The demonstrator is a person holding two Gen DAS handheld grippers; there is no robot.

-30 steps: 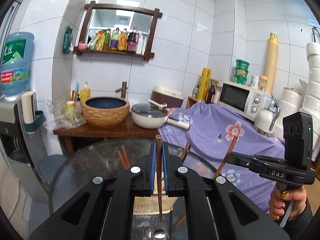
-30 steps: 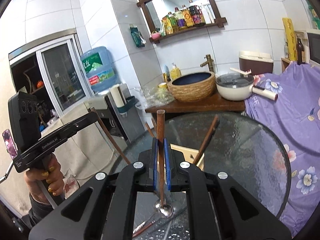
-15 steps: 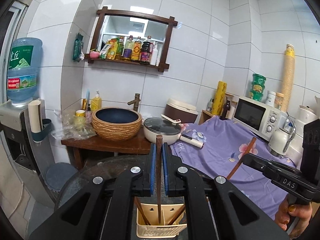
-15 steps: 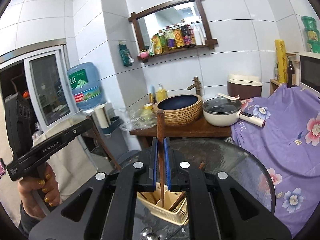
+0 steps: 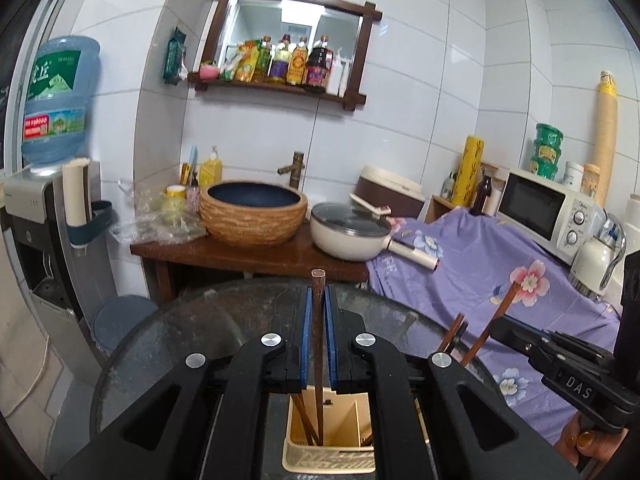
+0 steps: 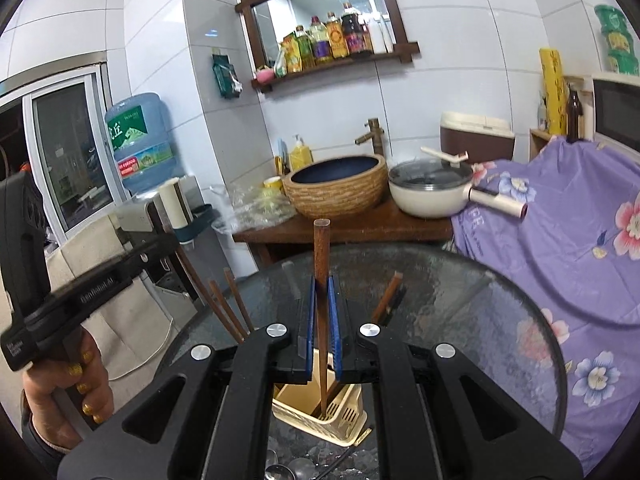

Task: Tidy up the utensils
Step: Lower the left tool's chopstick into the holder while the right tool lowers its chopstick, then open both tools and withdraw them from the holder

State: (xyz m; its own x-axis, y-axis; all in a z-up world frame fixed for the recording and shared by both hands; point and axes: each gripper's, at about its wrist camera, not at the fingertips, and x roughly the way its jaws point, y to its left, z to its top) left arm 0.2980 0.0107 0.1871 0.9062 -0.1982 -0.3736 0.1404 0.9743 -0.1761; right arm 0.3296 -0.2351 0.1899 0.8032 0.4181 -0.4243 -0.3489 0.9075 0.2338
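While both grippers stay squeezed tight, the left gripper (image 5: 316, 316) holds a brown wooden stick (image 5: 318, 360) and the right gripper (image 6: 321, 304) holds another wooden stick (image 6: 321, 280), both poking down into the cream holder (image 5: 328, 462) on the glass table (image 6: 500, 320).

My left wrist camera sits just behind its own fingers, tilted slightly down across the round glass table (image 5: 208, 320) toward the tiled wall. My right wrist camera faces the same way from further right. Both views share the cream utensil caddy (image 5: 329, 464) (image 6: 340, 420) close below, the basin (image 5: 253, 213) (image 6: 336, 190) and the mirror shelf (image 5: 288, 44) (image 6: 328, 28).
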